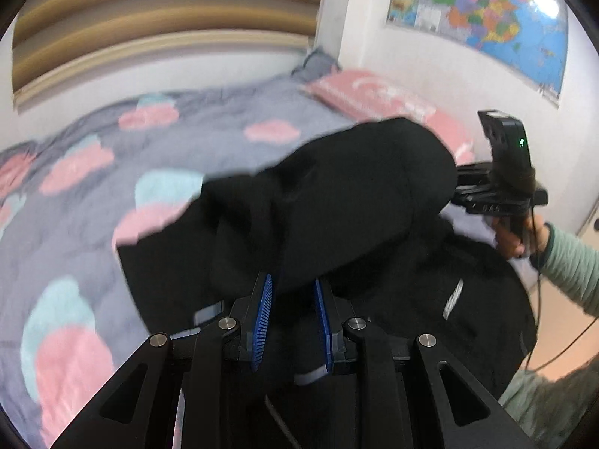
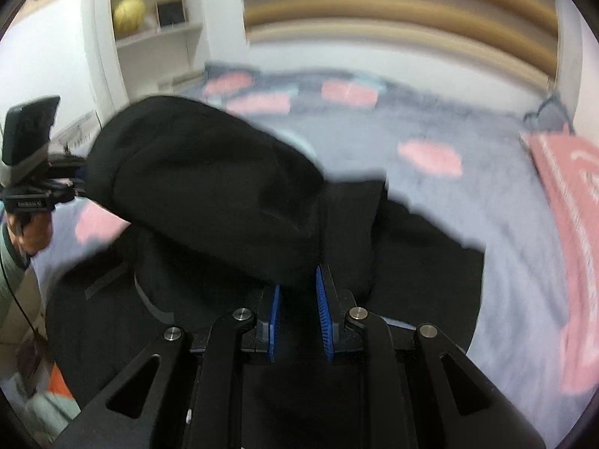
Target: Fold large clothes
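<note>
- Black jacket (image 1: 337, 202) lifted over a grey quilt (image 1: 75, 224) printed with pink and teal clouds, a raised fold of it bulging ahead of the left gripper (image 1: 292, 321).
- Left gripper's blue ribbed pads (image 1: 262, 321) nearly together, dark cloth pinched between them; fold rising straight beyond the fingertips.
- Long axis of the raised fold running across from one gripper to the other, slanting up toward the right gripper (image 1: 483, 187), seen off to the right of the left fingers in a hand (image 1: 513, 235) with a green sleeve.
- Rest of the garment spread below and to the right of the left fingers, a pale reflective strip (image 1: 453, 299) showing on it.
- From the right wrist: right gripper (image 2: 297, 318) likewise narrowed onto black cloth (image 2: 209, 194), blue pads (image 2: 324, 318) close on either side of it.
- Fold stretching up and left from these fingers toward the left gripper (image 2: 67, 187).
- Pink pillow (image 2: 572, 243) to the right of the right fingers; wall map (image 1: 483, 11) above and beyond the left ones.
- Both views blurred.
</note>
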{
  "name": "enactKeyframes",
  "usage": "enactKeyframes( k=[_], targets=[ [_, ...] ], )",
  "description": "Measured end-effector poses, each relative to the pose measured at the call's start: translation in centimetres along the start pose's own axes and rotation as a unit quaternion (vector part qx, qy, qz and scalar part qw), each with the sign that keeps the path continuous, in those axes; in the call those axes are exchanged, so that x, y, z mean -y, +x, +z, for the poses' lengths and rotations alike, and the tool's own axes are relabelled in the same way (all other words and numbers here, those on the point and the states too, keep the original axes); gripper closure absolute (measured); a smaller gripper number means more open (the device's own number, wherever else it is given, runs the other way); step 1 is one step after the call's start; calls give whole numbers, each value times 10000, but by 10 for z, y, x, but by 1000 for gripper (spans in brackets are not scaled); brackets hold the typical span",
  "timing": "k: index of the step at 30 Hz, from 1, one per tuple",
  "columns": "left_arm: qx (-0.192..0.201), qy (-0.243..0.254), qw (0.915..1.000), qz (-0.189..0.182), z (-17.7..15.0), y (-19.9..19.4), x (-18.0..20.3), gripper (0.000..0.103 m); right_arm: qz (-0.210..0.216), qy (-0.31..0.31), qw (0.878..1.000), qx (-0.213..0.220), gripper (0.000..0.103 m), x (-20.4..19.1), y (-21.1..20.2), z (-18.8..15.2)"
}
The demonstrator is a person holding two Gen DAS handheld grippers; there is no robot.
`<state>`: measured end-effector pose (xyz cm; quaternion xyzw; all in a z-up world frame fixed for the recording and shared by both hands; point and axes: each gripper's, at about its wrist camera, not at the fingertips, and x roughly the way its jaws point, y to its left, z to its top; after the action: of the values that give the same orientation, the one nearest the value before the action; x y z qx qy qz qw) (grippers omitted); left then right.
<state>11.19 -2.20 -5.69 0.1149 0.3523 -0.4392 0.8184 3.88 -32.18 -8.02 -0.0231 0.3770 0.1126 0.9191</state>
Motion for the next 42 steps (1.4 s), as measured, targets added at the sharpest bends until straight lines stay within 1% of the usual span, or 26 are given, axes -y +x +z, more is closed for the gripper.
enactKeyframes(
  k=[1, 3, 5, 7, 8, 9, 10, 11, 13, 15, 16, 17, 19, 21, 22, 23, 25, 27, 28, 29, 32, 34, 37, 40, 41, 42],
  targets=[
    [-40, 0, 10000, 45, -5, -3, 0, 80, 30, 52, 9999, -123, 82, 0, 3, -8],
    [44, -9, 10000, 60, -1, -14, -1, 80, 139, 249, 9991, -306, 81, 6, 0, -13],
    [244, -28, 9997, 92, 12, -27, -2, 79, 217, 352, 9989, -219, 80, 11, -12, -10],
    [628, -108, 9979, 83, 37, -45, -5, 76, 159, 422, 9990, 8, 76, 17, -33, 3],
    [713, -151, 9973, 127, 47, -45, -8, 74, 143, 453, 9988, 84, 72, 18, -39, 11],
    [834, -246, 9960, 214, 63, -46, -11, 67, 117, 501, 9984, 252, 59, 20, -48, 25],
    [893, -326, 9952, 248, 74, -42, -13, 59, 71, 524, 9981, 330, 51, 20, -51, 37],
    [889, -478, 9945, 287, 92, -32, -17, 58, 0, 540, 9978, 391, 44, 20, -53, 48],
    [715, -694, 9946, 275, 110, -10, -21, 58, -102, 636, 9974, 333, 44, 19, -42, 74],
    [364, -967, 9945, 166, 124, 26, -28, 58, -10, 906, 9957, 218, 44, 23, -22, 93],
    [150, -1047, 9942, 171, 125, 46, -30, 58, 120, 1141, 9933, 165, 44, 27, -5, 101],
    [-73, -1105, 9938, 98, 123, 63, -32, 58, 193, 1232, 9921, 101, 44, 29, 5, 105],
    [-469, -1226, 9909, -308, 105, 83, -29, 60, 292, 1422, 9891, -263, 44, 26, 34, 104],
    [-688, -1159, 9870, -872, 81, 86, -21, 60, 612, 1354, 9869, -625, 44, 14, 48, 85],
    [-758, -1050, 9863, -1024, 68, 83, -13, 60, 775, 1245, 9861, -785, 44, 7, 50, 72],
    [-864, -842, 9868, -1085, 48, 76, -1, 60, 814, 1161, 9860, -879, 44, 3, 52, 63],
    [-1116, -657, 9856, -1091, 15, 73, 15, 58, 670, 919, 9864, -1185, 44, -11, 50, 22],
    [-1390, -717, 9836, -903, -10, 84, 20, 58, 633, 866, 9858, -1294, 45, -16, 54, -4],
    [-1507, -770, 9824, -795, -18, 92, 21, 58, 521, 863, 9856, -1359, 45, -19, 61, -21],
    [-1533, -815, 9826, -665, -26, 101, 23, 58, 455, 894, 9848, -1418, 45, -19, 69, -30],
    [-1327, -725, 9875, -444, -28, 97, 33, 58, 269, 981, 9846, -1418, 45, -21, 76, -39],
    [-1085, -545, 9922, -276, -23, 78, 42, 58, 166, 1003, 9854, -1367, 45, -21, 63, -32],
    [-746, -492, 9959, -156, -11, 46, 46, 58, -146, 878, 9911, -986, 44, -22, 25, -21],
    [-344, -686, 9969, -142, 2, 26, 45, 57, -338, 831, 9944, -560, 43, -29, -2, -10],
    [-308, -789, 9964, -84, 5, 27, 42, 57, -317, 860, 9945, -517, 43, -30, -4, -9],
    [-319, -1001, 9944, 71, 7, 33, 37, 57, -271, 893, 9943, -507, 43, -33, -2, -8]
  ],
)
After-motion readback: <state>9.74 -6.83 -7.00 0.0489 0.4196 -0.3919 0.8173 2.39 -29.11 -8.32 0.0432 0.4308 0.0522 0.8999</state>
